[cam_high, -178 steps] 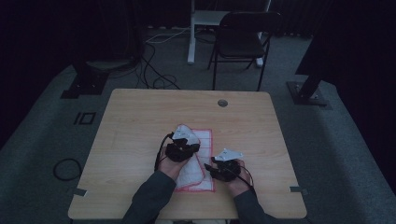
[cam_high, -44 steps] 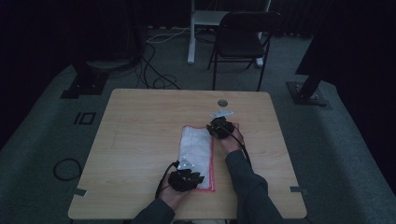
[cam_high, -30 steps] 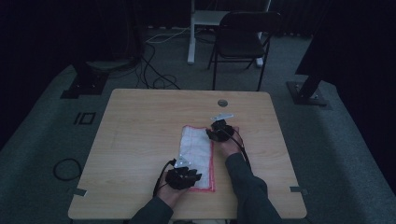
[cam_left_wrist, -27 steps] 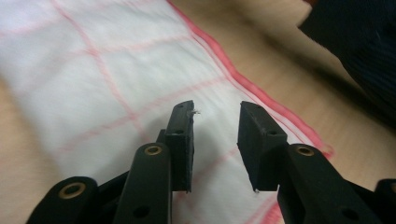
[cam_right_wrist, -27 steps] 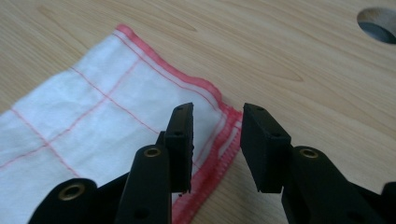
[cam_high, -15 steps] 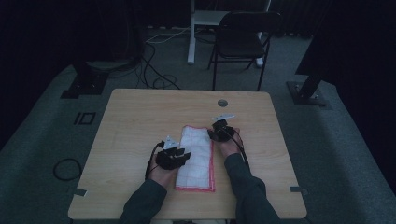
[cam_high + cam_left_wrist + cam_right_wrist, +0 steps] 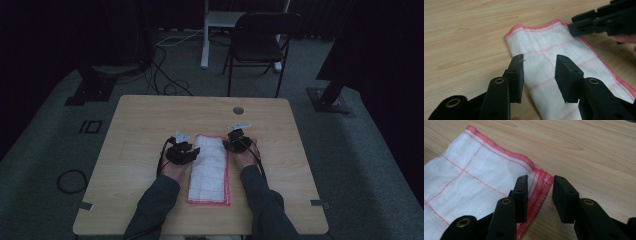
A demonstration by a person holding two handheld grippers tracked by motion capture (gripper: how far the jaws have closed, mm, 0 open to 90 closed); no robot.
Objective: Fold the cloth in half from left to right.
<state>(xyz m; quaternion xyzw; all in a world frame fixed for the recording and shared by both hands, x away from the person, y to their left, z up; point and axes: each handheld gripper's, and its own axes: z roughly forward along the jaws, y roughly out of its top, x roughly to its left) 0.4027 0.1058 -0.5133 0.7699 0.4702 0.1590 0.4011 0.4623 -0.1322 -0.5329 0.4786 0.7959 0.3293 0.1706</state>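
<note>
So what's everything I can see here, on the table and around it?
Folded white cloth with red grid lines and red hem: one, lying flat mid-table, between the two claws.
Light wooden table: one, centre of the room; a small round grommet near its far edge.
Black folding chair: one, on the carpet beyond the table.
Black stand bases: two, on the floor at far left and far right.
Black cables: several, loose on the grey carpet.
Left claw: black, jaws apart over the cloth's left edge, having just been opening.
Right claw: black, jaws apart astride the cloth's far right corner.
Forearms: two, dark sleeves, from the near edge.
</note>
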